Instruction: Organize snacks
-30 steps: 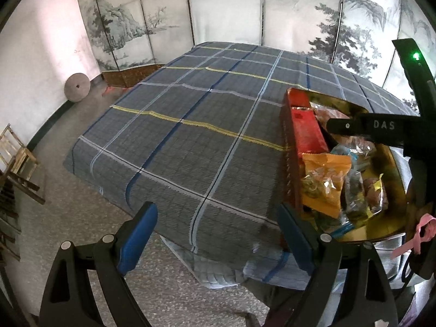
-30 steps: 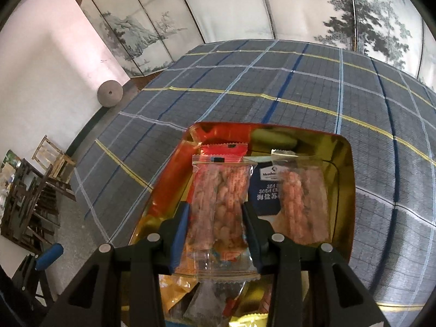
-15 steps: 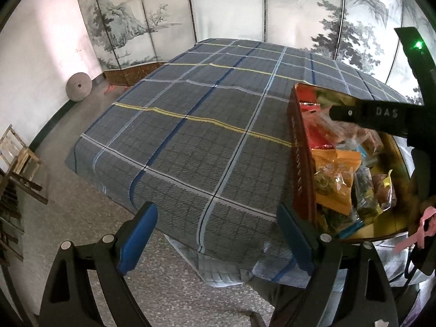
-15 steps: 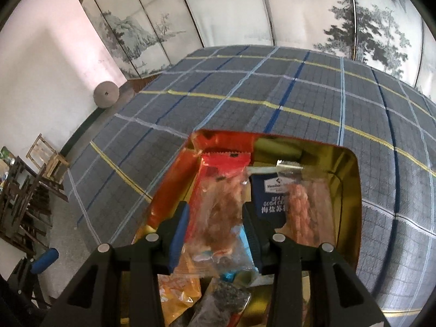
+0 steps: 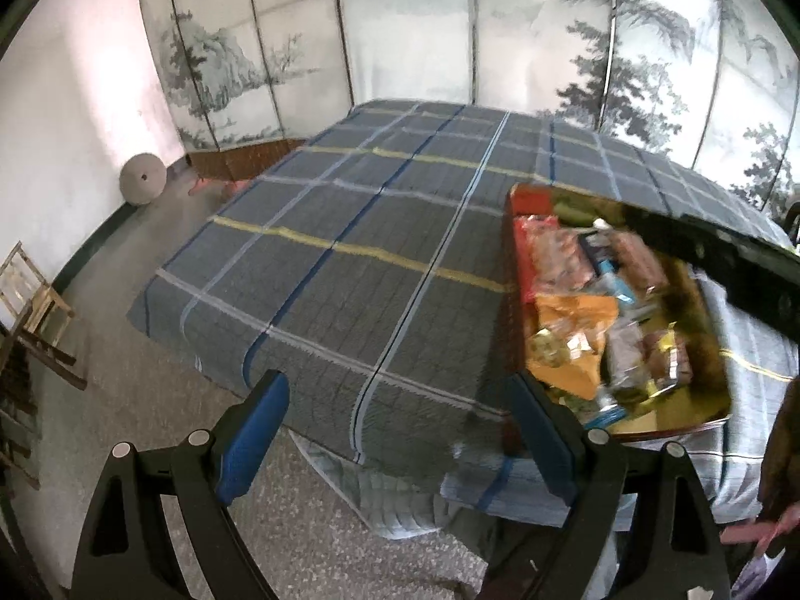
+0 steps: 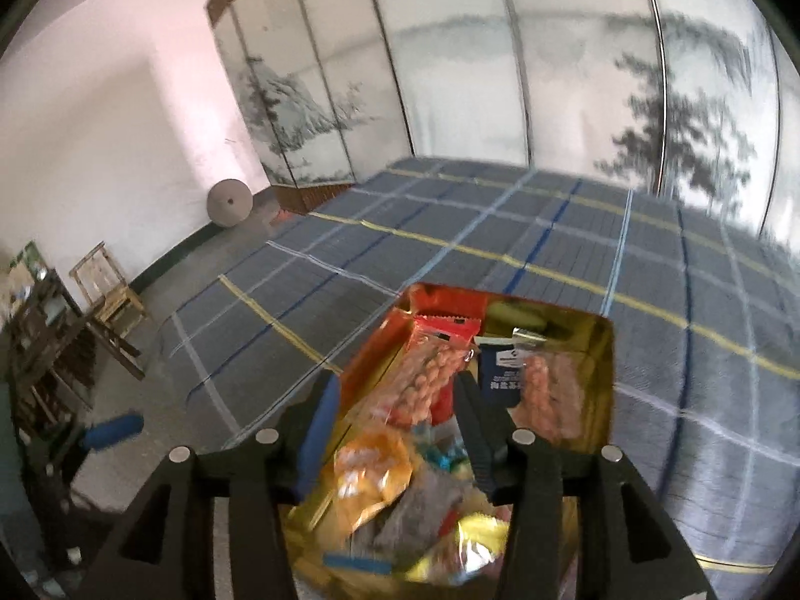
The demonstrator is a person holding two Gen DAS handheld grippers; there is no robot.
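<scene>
While spread apart, the right gripper [image 6: 395, 415] hovers over the peanut packet [image 6: 425, 380] in the tin [image 6: 602, 350].

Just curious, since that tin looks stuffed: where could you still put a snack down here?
The plaid cloth left of the tin is bare, and so is the stretch beyond it toward the screen. Inside the tin, packets overlap nearly everywhere; only the shiny near corner shows bare.

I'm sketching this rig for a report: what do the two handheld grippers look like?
Both match: the left gripper and right gripper have black angular plastic frames with triangular cut-outs, round silver bolt heads, and two fingers faced with blue pads. No cables or sleeves show.
</scene>
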